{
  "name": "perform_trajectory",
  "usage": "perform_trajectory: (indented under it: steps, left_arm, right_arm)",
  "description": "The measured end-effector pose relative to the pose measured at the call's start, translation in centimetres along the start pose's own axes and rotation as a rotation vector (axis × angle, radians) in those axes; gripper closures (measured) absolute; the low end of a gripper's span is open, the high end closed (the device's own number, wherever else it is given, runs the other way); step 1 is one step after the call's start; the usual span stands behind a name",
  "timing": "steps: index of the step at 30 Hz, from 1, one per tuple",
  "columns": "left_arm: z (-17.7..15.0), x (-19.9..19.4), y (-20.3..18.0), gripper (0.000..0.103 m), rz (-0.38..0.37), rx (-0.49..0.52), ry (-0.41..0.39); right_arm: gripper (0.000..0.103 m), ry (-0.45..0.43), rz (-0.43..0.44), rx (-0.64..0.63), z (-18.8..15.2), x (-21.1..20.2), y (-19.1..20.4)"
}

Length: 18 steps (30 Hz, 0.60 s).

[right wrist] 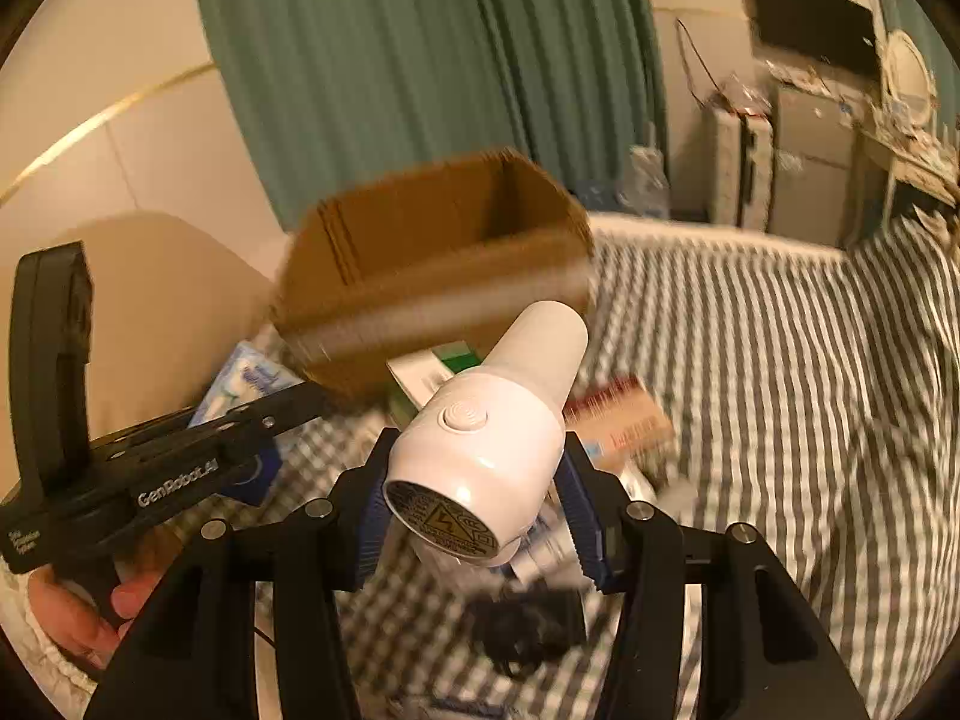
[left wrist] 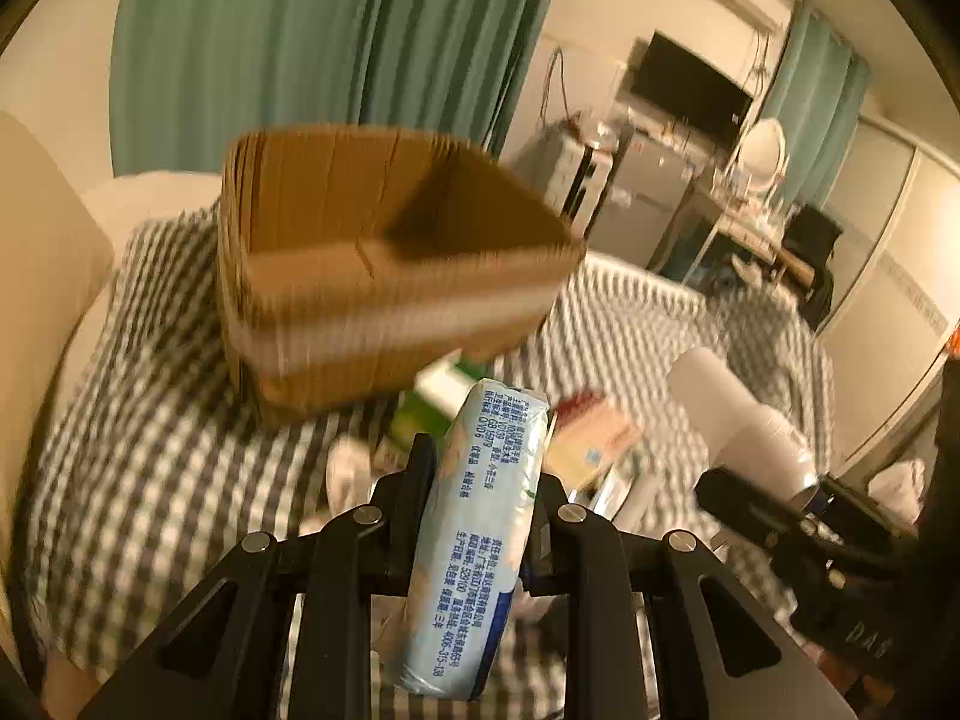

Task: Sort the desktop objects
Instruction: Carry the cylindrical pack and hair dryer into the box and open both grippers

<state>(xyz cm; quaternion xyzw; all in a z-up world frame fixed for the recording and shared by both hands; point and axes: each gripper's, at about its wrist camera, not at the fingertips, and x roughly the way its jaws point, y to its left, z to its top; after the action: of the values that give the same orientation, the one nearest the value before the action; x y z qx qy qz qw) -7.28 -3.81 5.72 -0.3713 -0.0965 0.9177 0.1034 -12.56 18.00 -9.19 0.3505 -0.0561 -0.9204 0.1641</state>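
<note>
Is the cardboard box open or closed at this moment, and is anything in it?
Open: the cardboard box shows its inner walls and bare floor from above. What shows of the floor is bare; the near corner is hidden.

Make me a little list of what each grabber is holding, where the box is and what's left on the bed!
left gripper: shut on the tissue pack, light blue
right gripper: shut on the white hair dryer
cardboard box: open, on the checked bedcover, beyond both grippers
left on the bed: a green and white box and a red and tan box, near the cardboard box
</note>
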Motion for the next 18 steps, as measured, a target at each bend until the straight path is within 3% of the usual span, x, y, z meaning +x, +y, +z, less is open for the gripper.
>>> perform_trajectory:
  steps: [7,11,18]
  left_arm:
    - [7.5,-1.9,0.0,0.081,-0.004,0.003,-0.112]
    - [10.9,-1.5,0.0,0.081,0.045,0.036,-0.139]
    - [13.0,1.0,1.7,0.08,0.074,0.023,-0.143]
  right_arm:
    - [0.053,-0.085,0.055,-0.063,6.9,-0.5,2.3]
    - [0.053,-0.09,0.079,-0.066,10.3,0.4,2.7]
    - [0.053,-0.072,0.112,-0.076,13.6,4.3,2.4]
